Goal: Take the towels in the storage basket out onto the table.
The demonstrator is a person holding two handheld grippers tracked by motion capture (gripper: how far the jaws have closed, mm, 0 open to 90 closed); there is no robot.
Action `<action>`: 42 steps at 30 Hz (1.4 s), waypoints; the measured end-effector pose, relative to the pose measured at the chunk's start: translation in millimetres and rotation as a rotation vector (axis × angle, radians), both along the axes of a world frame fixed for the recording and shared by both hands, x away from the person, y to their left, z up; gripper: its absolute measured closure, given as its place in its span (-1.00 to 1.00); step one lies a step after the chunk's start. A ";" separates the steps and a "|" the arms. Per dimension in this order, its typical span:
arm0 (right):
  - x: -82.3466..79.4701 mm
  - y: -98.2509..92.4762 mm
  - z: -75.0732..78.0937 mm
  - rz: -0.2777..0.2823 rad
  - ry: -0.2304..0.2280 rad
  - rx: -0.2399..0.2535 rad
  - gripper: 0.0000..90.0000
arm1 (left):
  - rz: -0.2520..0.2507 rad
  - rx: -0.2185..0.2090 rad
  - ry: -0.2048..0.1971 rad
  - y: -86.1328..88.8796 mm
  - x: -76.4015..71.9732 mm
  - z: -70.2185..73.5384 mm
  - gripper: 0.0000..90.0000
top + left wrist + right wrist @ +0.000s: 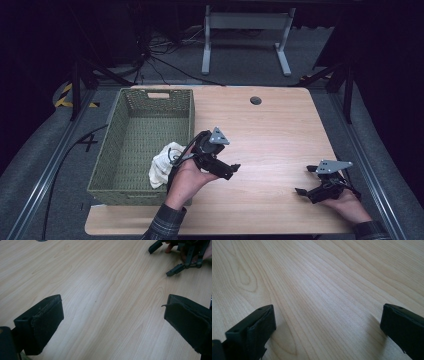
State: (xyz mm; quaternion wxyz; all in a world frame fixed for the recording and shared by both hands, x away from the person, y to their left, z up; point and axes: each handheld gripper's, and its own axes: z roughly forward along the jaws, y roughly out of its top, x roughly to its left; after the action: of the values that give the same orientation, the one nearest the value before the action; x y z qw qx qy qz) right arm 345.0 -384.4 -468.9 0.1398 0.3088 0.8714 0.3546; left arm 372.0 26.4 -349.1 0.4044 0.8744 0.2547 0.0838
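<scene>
**White cloth in the basket, both grippers empty over the table**

In the near right corner of the green woven basket point(142, 145) lies a crumpled white cloth point(162, 170). It rests against the inner wall of the basket, and a part of it rises close to the rim. The rest of the basket floor around it is bare weave.

Just beside the cloth, on the right side of the basket wall, the left gripper point(231, 169) is held by the person's left hand point(187, 177). It is over the table point(280, 130), not over the basket, and it points to the right, away from the cloth. Its jaws stand wide apart with nothing between them; in the left gripper view there is bare wood between the two black pads point(47, 322).

The right gripper point(306, 180) is well apart from the basket, near the right front edge of the table, held low in the right hand point(347, 202). Its jaws are also spread wide and hold nothing; the right gripper view shows plain wood grain between them. In the left gripper view this right gripper point(160, 258) appears far off at the top right.

A round hole point(255, 100) is in the table top near its far edge.
</scene>
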 end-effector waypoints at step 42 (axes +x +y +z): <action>-0.3 -0.1 0.0 -0.002 0.000 -0.001 -0.99 | 0.218 0.050 -0.006 123.8 6.3 -4.8 -0.87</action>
State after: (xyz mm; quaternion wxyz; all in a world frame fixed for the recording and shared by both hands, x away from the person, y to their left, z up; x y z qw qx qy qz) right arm 344.7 -384.5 -468.9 0.1405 0.3098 0.8711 0.3542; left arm 378.3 150.2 -353.9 0.3716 0.8512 0.3447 0.1364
